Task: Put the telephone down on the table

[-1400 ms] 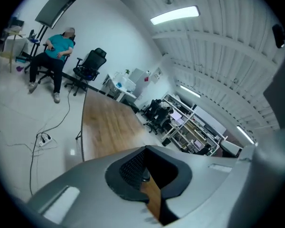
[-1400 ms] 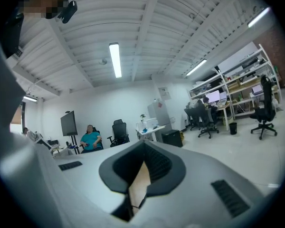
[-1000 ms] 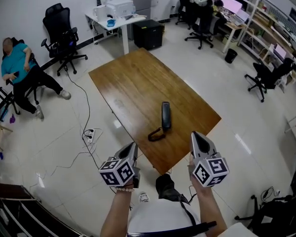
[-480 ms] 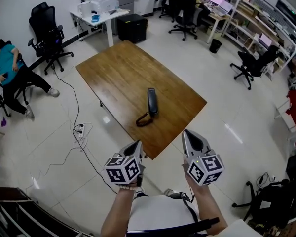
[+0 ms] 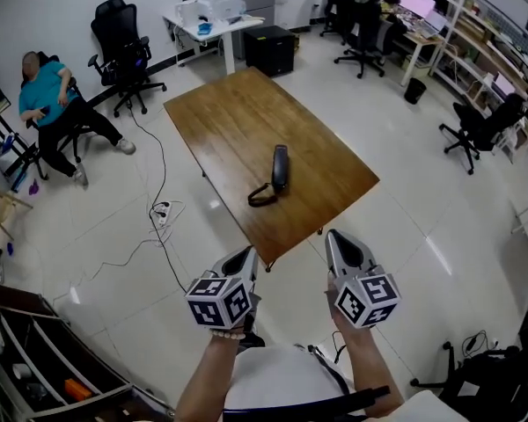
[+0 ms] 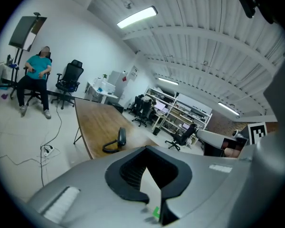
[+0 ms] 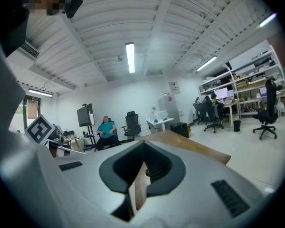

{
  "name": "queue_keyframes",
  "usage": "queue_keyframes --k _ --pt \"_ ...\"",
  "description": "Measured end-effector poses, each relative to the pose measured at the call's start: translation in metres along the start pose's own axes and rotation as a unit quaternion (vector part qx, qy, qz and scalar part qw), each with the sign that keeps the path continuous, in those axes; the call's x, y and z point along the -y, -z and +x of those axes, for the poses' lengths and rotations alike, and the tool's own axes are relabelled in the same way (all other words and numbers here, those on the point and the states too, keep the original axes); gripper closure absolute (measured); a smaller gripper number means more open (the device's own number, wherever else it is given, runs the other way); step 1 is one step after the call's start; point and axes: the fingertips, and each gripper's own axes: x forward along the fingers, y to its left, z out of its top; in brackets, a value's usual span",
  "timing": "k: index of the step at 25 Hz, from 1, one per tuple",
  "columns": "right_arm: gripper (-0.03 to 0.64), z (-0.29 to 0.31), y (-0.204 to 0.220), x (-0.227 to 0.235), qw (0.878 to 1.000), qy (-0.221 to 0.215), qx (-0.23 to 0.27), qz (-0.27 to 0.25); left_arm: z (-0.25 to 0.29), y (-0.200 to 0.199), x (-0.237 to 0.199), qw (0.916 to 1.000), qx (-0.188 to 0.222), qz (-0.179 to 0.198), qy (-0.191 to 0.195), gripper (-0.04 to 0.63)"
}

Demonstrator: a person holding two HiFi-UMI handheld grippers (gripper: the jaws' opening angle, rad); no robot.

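The black telephone handset [image 5: 280,166] lies flat on the brown wooden table [image 5: 238,117], its coiled cord [image 5: 261,196] looped beside it toward the near corner. Both grippers hang over the floor, short of the table's near corner and apart from the telephone. My left gripper [image 5: 245,256] is shut with nothing in it, and in its own view my left gripper [image 6: 147,149] points at the telephone [image 6: 122,136] on the table [image 6: 92,118]. My right gripper [image 5: 335,239] is also shut and holds nothing, and in its own view my right gripper [image 7: 143,144] faces the table [image 7: 192,144].
A person in a teal shirt [image 5: 44,95] sits at the far left beside a black office chair [image 5: 123,51]. A power strip with cables [image 5: 161,211] lies on the floor left of the table. A white desk with a printer [image 5: 213,16] stands behind, and more chairs [image 5: 480,130] at the right.
Both grippers have drawn back from the table's near corner, which now lies farther ahead. The telephone stays where it lay on the table. Both grippers stay shut.
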Motion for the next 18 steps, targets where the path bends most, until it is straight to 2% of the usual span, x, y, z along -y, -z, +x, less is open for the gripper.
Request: queue_keyframes --k 8,18 --pt "0.604 -0.036 0.023 -0.004 1.0 -0.03 -0.006 0.006 -0.031 0.029 0.023 0.9994 -0.001 0.007 -0.033 0.595" --pt "0.604 -0.065 0.031 -0.001 0.999 -0.033 -0.001 0.012 -0.033 0.041 0.056 0.9996 0.003 0.02 -0.018 0.595"
